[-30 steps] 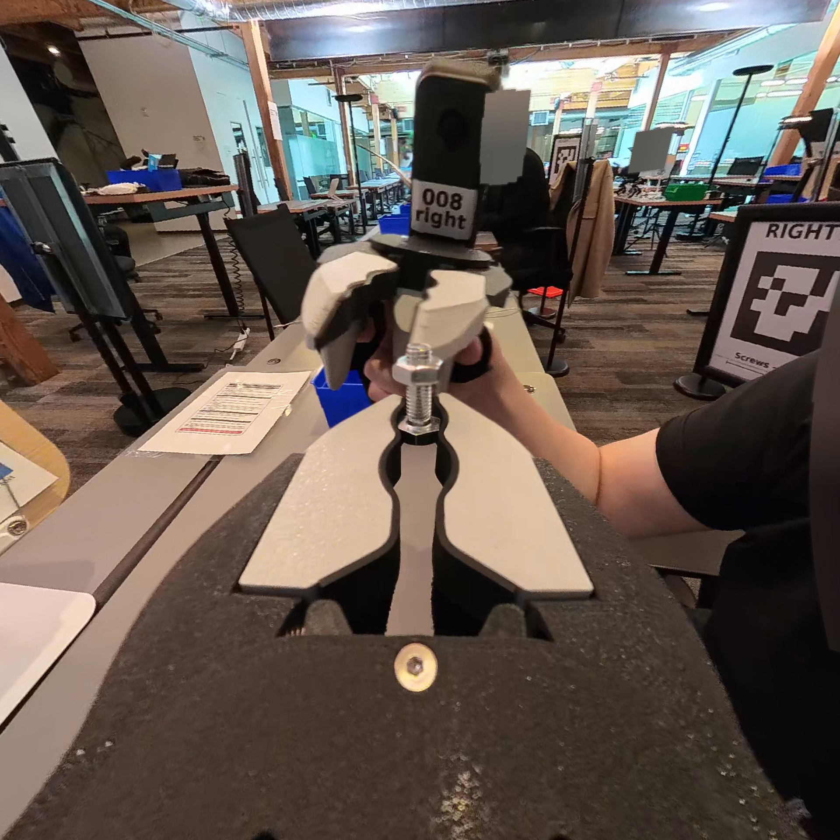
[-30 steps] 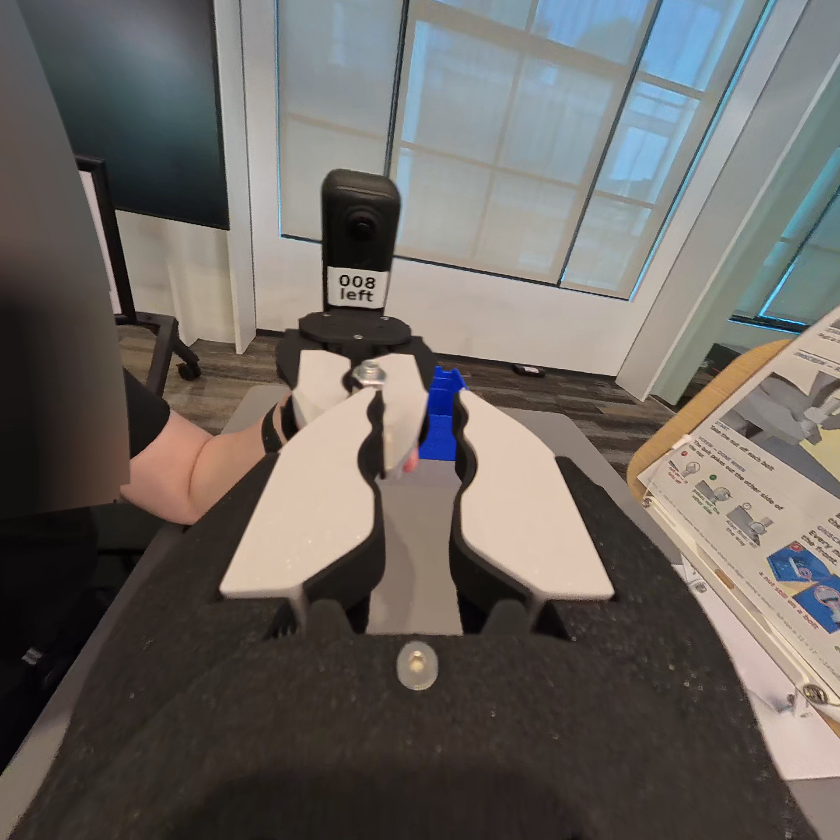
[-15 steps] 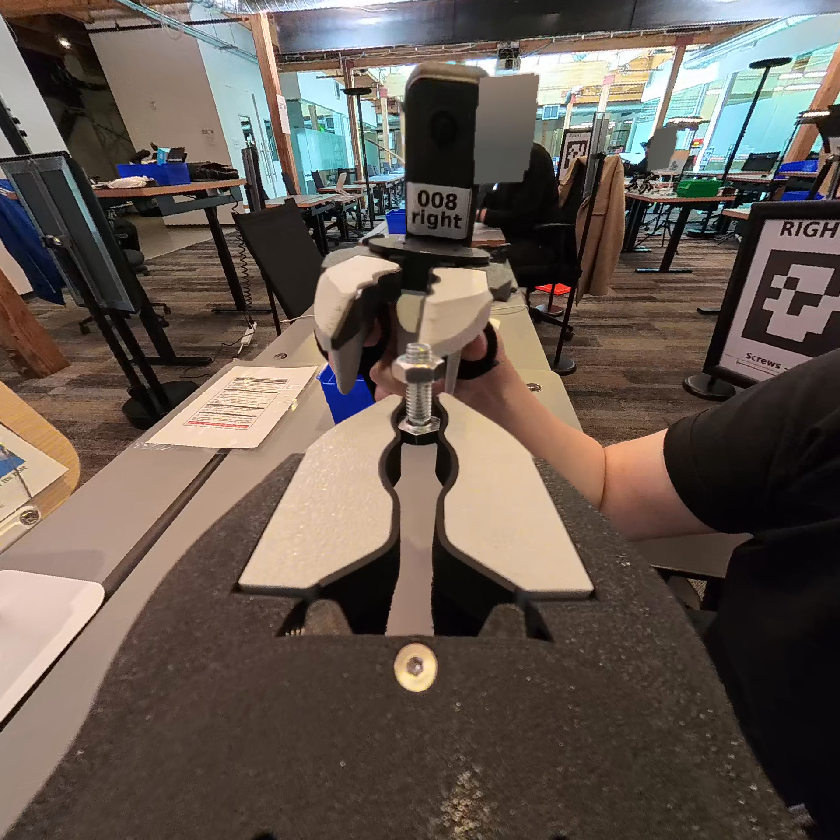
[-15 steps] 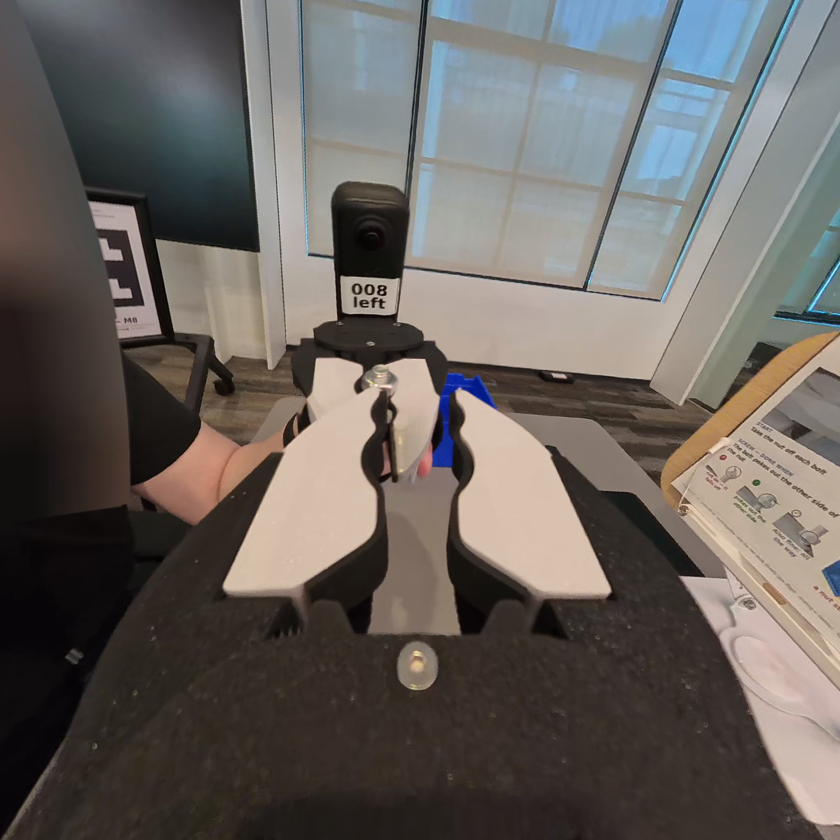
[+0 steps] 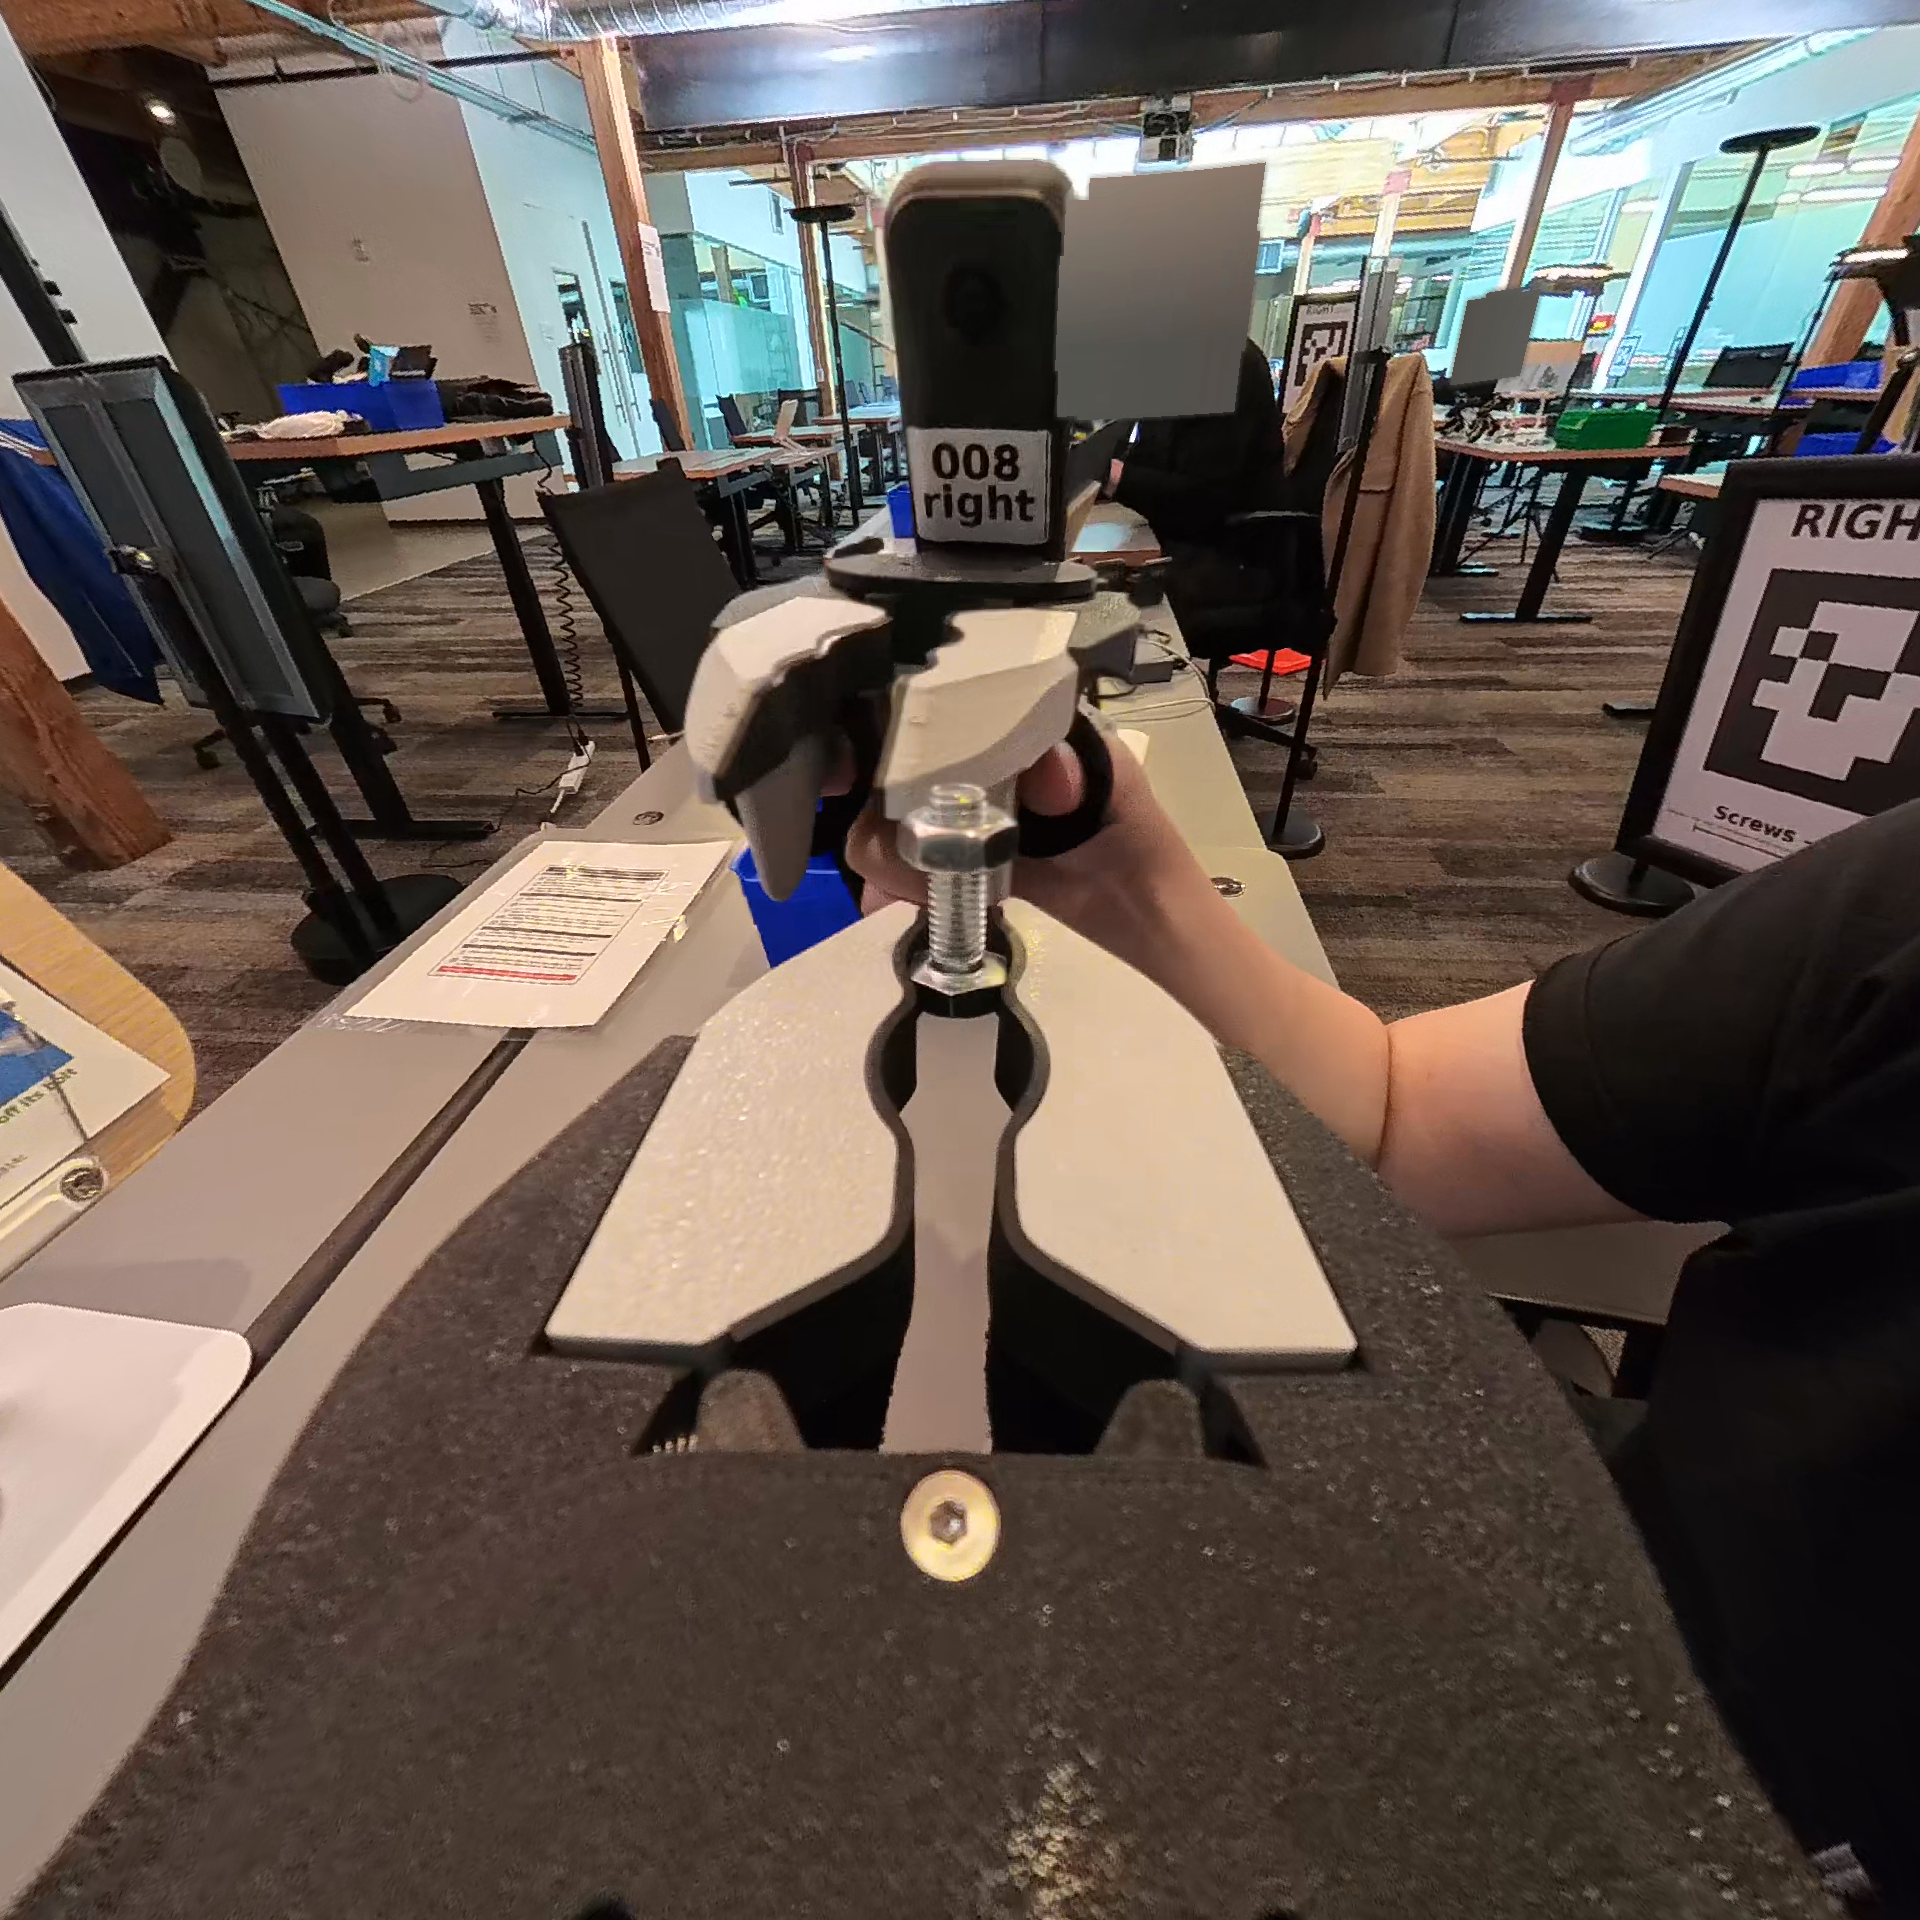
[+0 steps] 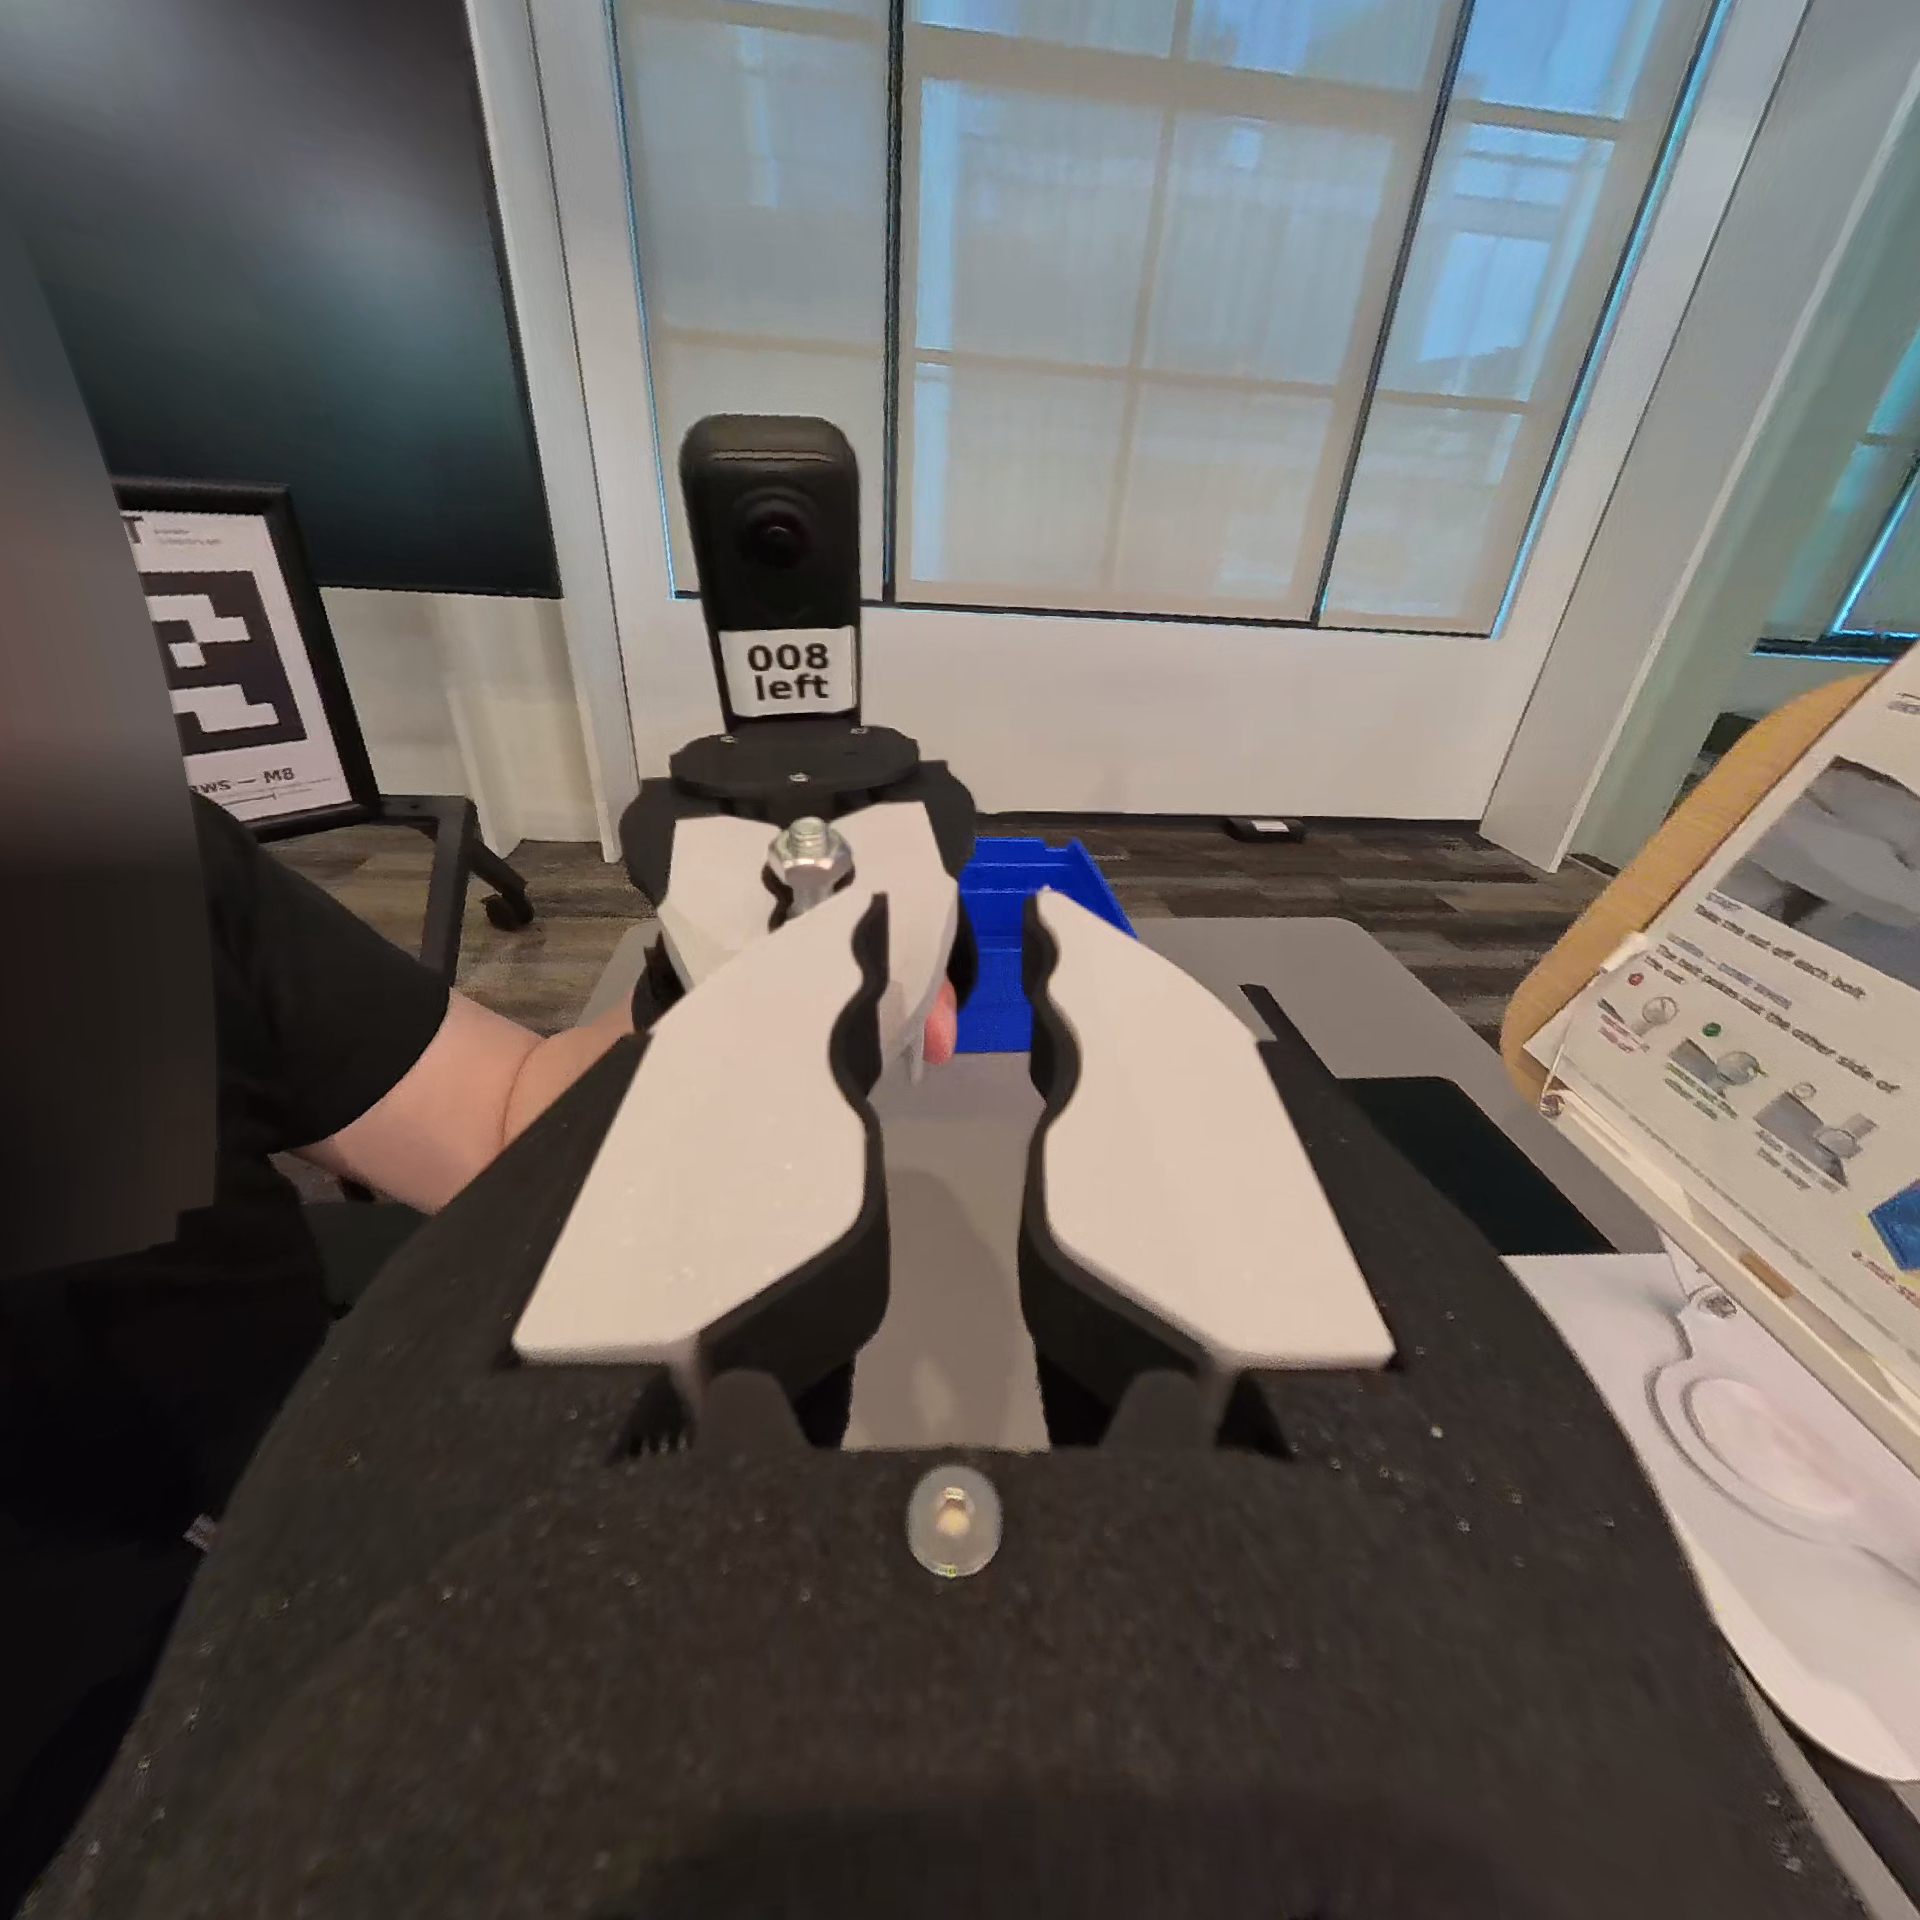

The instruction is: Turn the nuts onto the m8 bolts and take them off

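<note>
My left gripper (image 5: 956, 951) is shut on the head of a silver bolt (image 5: 954, 920) and holds it upright above the grey table (image 5: 312, 1143). A hex nut (image 5: 956, 844) sits near the top of the thread. My right gripper (image 5: 862, 821) faces it from beyond, open, with one finger just behind the nut. In the right wrist view my right gripper (image 6: 951, 914) is open and empty. The bolt and nut (image 6: 808, 857) stand just left of its left fingertip, outside the gap, held in the left gripper (image 6: 808, 914).
A blue bin (image 6: 1023, 914) stands on the table beyond the grippers, also in the left wrist view (image 5: 795, 904). A printed sheet (image 5: 540, 935) lies on the table. An instruction board (image 6: 1714, 1039) and a white tray (image 6: 1766, 1455) lie to the right. A framed sign (image 5: 1808, 675) stands on the floor. Both grippers' tips are close together, under 4 cm apart.
My right gripper has swung a little, so the bolt now sits farther left of its left fingertip. The left gripper still holds the bolt the same way; the nut's height looks unchanged.
</note>
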A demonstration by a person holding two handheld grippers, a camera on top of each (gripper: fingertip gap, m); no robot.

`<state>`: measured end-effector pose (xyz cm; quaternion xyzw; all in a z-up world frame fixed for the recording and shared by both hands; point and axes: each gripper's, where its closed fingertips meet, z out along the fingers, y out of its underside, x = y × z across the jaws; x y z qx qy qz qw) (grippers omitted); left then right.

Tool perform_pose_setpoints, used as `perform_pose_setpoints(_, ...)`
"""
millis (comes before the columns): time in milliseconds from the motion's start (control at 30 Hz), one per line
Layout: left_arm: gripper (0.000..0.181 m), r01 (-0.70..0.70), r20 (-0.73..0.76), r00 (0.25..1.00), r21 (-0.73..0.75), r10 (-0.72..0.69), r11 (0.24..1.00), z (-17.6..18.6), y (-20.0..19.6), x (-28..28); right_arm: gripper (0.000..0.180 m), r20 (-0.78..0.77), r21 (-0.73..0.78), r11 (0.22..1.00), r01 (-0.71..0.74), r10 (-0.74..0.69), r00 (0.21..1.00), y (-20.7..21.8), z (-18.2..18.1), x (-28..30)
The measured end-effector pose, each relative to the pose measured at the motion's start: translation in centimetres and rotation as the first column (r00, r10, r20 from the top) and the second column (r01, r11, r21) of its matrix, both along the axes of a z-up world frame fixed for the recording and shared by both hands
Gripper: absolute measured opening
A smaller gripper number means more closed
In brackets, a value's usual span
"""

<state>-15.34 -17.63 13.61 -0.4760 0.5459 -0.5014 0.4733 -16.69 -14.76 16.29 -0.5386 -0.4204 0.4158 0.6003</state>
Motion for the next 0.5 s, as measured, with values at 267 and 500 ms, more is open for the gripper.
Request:
perform_pose_setpoints(267,0.010,-0.035,-0.036,0.999,0.018,0.036,0.999,-0.9,0.6,0.6,0.029,0.063,-0.002,0.999,-0.034,0.034,0.997,-1.3,-0.5,-1.9)
perform_pose_setpoints(500,0.010,-0.107,-0.042,0.993,0.030,0.108,0.994,-1.0,2.0,0.2,0.029,0.116,-0.124,0.990,0.066,-0.052,0.992,0.3,-1.7,0.4)
